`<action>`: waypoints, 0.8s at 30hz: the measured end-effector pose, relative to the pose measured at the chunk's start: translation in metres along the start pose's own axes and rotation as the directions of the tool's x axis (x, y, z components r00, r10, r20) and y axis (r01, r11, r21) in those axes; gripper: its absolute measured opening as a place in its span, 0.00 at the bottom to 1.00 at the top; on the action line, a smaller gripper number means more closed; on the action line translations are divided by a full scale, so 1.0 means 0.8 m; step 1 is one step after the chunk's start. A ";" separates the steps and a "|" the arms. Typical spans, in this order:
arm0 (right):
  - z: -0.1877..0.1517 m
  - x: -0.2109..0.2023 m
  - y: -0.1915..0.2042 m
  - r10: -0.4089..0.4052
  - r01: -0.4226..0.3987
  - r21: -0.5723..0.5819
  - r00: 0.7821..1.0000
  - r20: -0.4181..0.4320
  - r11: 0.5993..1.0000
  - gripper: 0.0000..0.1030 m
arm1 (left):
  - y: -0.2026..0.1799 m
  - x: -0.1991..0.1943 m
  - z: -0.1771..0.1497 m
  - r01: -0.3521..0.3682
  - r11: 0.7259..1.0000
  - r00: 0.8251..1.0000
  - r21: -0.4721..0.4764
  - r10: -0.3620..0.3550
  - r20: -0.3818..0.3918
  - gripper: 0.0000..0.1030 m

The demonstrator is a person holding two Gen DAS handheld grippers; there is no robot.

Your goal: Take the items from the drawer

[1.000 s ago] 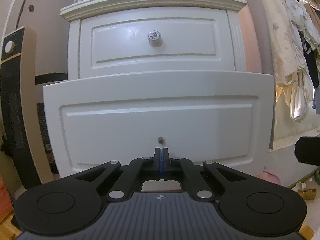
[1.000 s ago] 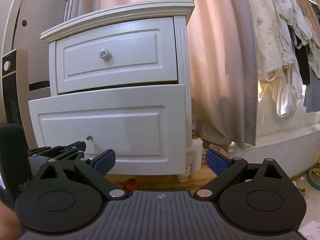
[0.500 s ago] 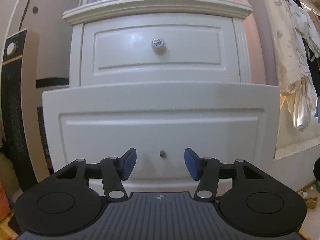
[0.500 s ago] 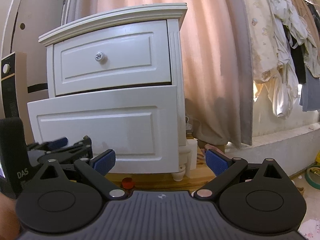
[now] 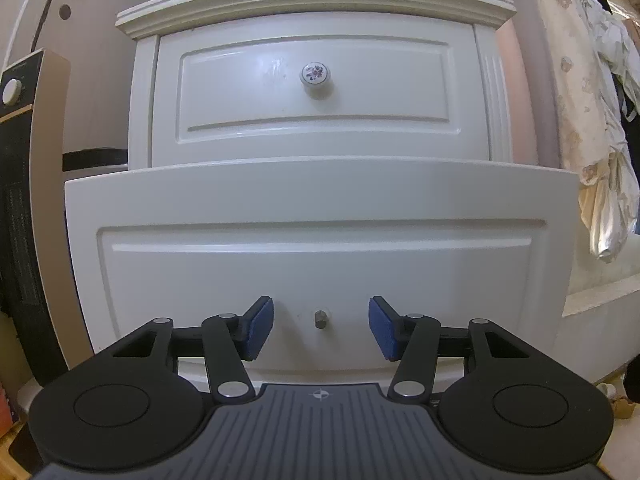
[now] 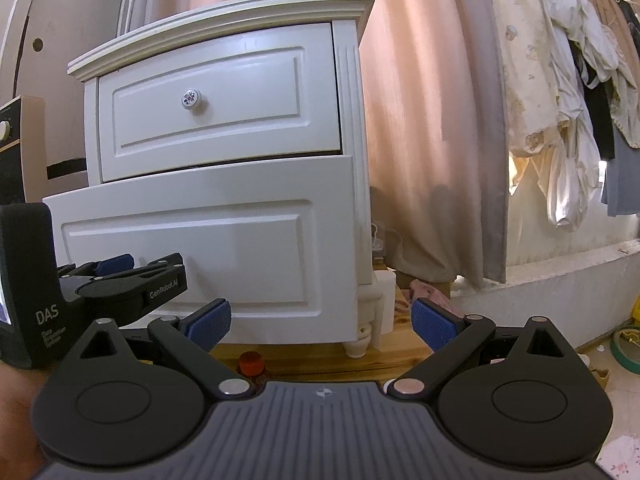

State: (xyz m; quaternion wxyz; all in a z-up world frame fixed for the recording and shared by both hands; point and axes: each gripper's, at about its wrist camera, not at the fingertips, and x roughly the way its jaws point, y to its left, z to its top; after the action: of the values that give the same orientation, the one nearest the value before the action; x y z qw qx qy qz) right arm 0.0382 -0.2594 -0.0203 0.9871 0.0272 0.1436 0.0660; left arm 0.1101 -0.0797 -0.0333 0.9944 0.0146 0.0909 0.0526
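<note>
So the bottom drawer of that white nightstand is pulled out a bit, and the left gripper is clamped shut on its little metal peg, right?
Not quite. The bottom drawer is pulled out, but the left gripper is not clamped on the metal peg. The left wrist view shows its blue pads standing apart on either side of the peg, touching nothing, though the jaws are closing slightly.
</note>
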 end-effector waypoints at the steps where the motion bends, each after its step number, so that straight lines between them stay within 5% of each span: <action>1: -0.001 0.001 0.000 0.000 0.000 0.000 1.000 -0.003 1.000 1.00 | 0.000 0.001 0.000 0.004 1.000 1.000 -0.001 -0.004 -0.006 0.36; 5: -0.003 0.005 0.000 0.000 0.000 -0.001 1.000 -0.015 1.000 1.00 | 0.002 0.002 -0.002 0.008 1.000 1.000 -0.023 -0.008 -0.014 0.26; 14: -0.003 0.004 0.000 0.001 -0.001 0.002 1.000 -0.017 1.000 1.00 | 0.002 0.006 -0.001 -0.001 0.999 1.000 -0.035 0.001 -0.022 0.25; 17: -0.003 0.003 0.000 0.000 0.000 0.002 1.000 -0.018 1.000 1.00 | 0.002 0.006 -0.001 -0.012 0.999 1.000 -0.036 0.011 -0.025 0.04; 24: -0.004 0.005 0.000 0.007 -0.007 0.003 1.000 -0.026 1.000 1.00 | 0.007 0.007 0.001 0.002 0.998 0.999 -0.057 -0.004 -0.038 0.03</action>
State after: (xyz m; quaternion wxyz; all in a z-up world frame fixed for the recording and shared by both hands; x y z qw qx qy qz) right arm 0.0408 -0.2585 -0.0245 0.9848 0.0284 0.1566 0.0698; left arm 0.1148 -0.0738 -0.0330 0.9925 -0.0150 0.1081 0.0541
